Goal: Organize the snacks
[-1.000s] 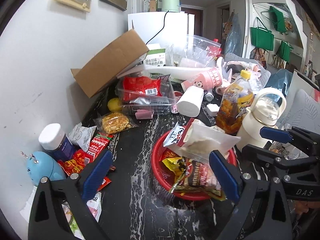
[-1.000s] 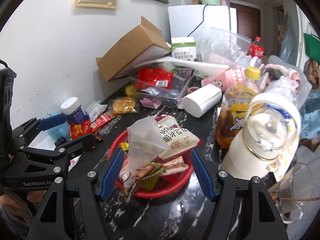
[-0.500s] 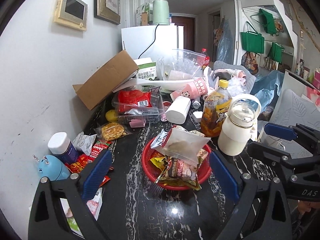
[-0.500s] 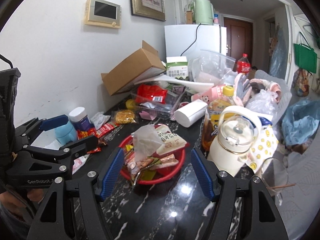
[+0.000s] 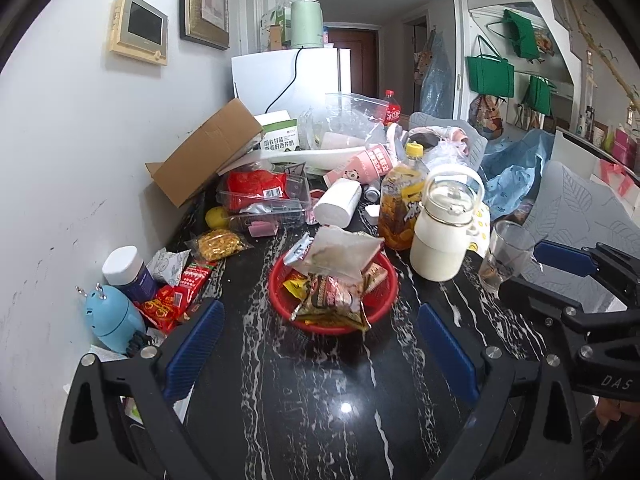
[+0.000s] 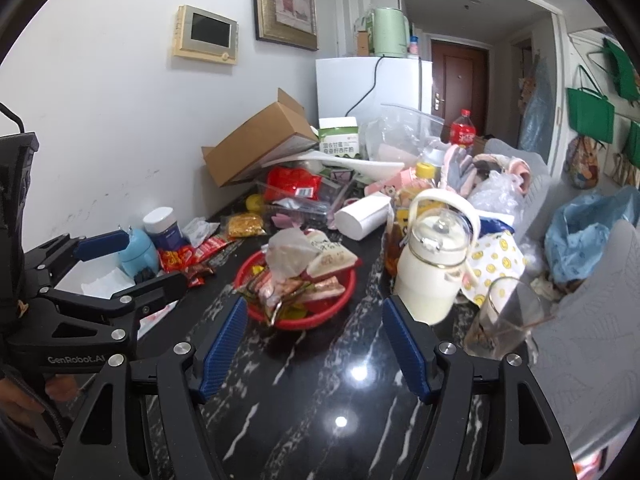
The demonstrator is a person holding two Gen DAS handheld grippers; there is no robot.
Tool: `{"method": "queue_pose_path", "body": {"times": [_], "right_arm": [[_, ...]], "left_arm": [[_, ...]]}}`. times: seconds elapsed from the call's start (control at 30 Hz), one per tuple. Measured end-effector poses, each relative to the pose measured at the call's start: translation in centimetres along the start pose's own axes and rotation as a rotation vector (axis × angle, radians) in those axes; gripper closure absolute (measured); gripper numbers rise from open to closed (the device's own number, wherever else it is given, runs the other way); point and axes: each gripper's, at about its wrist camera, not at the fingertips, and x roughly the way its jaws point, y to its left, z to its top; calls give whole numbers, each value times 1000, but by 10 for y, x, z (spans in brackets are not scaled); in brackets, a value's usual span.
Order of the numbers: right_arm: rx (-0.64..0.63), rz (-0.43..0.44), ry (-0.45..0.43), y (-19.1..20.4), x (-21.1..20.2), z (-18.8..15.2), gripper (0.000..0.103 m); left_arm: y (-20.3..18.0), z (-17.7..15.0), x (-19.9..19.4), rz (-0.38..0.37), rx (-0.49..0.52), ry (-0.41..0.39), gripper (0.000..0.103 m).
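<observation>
Snacks [image 5: 334,280] lay heaped in a red basket [image 5: 384,304] on the black marbled counter [image 5: 320,392], ahead of both tongs and touched by neither. Left tongs [image 5: 318,346] stood spread wide with nothing between the blue pads; right tongs [image 6: 316,334] likewise stood apart and empty, over bare counter. The heap held crinkled foil packets in brown, yellow and pink, with a pale translucent bag [image 5: 340,254] on top, rising above the rim. More packets lay loose near the wall: red wrappers [image 5: 176,296] and a clear bag of yellow pieces [image 5: 218,242], beside a blue-lidded jar [image 5: 128,272] and a small blue figure [image 5: 112,316]. Just right of the basket stood a cream bottle with a loop handle [image 5: 444,236], a tea bottle [image 5: 400,204] behind it.

Left view showed the right tongs at its right edge, beyond a drinking glass [image 5: 504,256]. Right view showed the left tongs at its left edge, with fingers [image 6: 16,396] below it, and a smiley-print cloth [image 6: 496,260].
</observation>
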Motion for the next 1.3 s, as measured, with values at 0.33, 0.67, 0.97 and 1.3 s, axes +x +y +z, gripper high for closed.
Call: {"method": "queue_pose_path", "body": {"times": [0.33, 0.67, 0.97, 1.3], "right_arm": [[39, -39, 42, 2, -14, -34, 33], [50, -49, 88, 6, -14, -59, 33], [45, -40, 105, 12, -8, -63, 33], [29, -26, 107, 13, 1, -57, 33]], "left_arm": [[-3, -31, -18, -22, -16, 24, 4], [-3, -52, -16, -42, -50, 56, 4], [1, -56, -10, -55, -76, 74, 4], [4, -51, -4, -49, -92, 81, 4]]}}
